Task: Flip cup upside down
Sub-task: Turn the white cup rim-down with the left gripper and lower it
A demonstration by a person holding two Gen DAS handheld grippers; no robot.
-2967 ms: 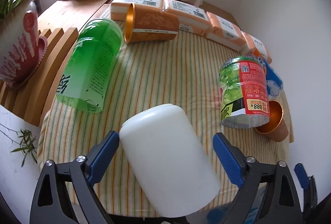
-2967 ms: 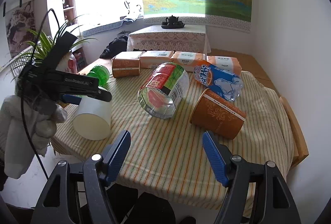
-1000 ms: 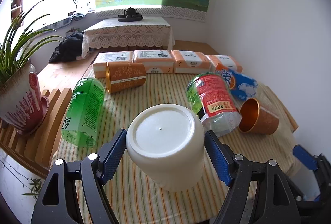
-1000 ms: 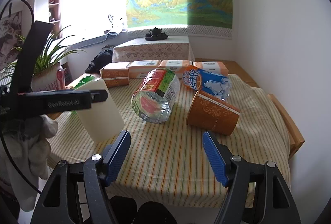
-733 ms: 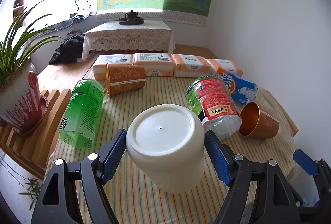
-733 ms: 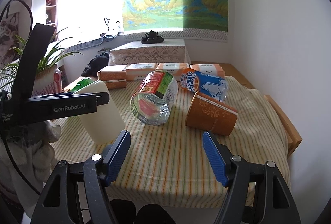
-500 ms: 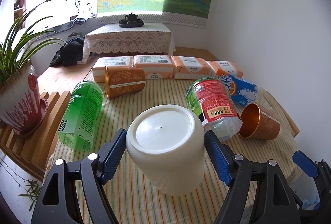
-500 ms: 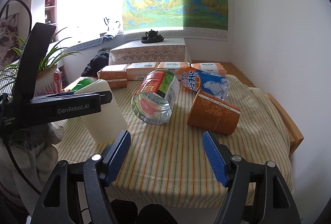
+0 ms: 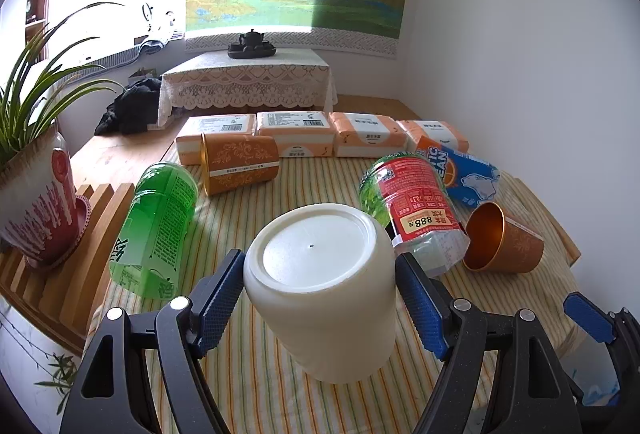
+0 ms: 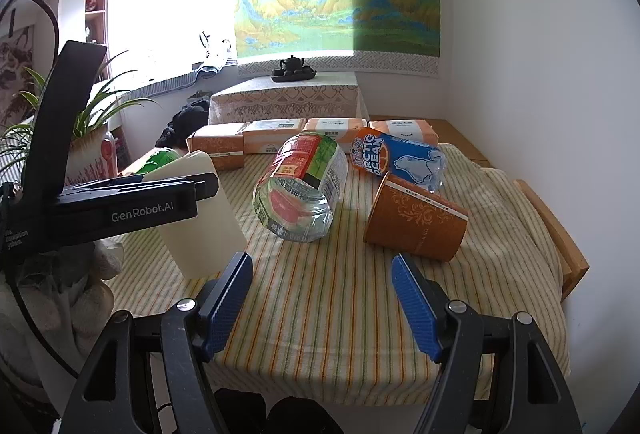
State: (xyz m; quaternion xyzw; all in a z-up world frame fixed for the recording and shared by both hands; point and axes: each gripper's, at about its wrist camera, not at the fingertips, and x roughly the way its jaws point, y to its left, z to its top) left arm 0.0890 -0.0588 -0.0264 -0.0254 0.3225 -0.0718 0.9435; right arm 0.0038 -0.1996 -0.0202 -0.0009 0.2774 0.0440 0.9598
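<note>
Now the white cup [image 9: 320, 290], base up, is clamped by the left gripper [image 9: 320, 298] for setting down at 6 o'clock on the tabletop [image 9: 304, 177]; right gripper [image 10: 322, 298] is held open, empty.

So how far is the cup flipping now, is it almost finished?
Mostly done: the white cup is already inverted, its flat bottom facing up. In hand: the left tool grips its sides, and its rim seems at or just above the striped cloth, slightly tilted. Left: settle it flat and open the tool. The right tool is open and holds nothing.

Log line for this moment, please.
left gripper: shut on white cup, base up, rim at striped cloth | right gripper: open, idle
</note>
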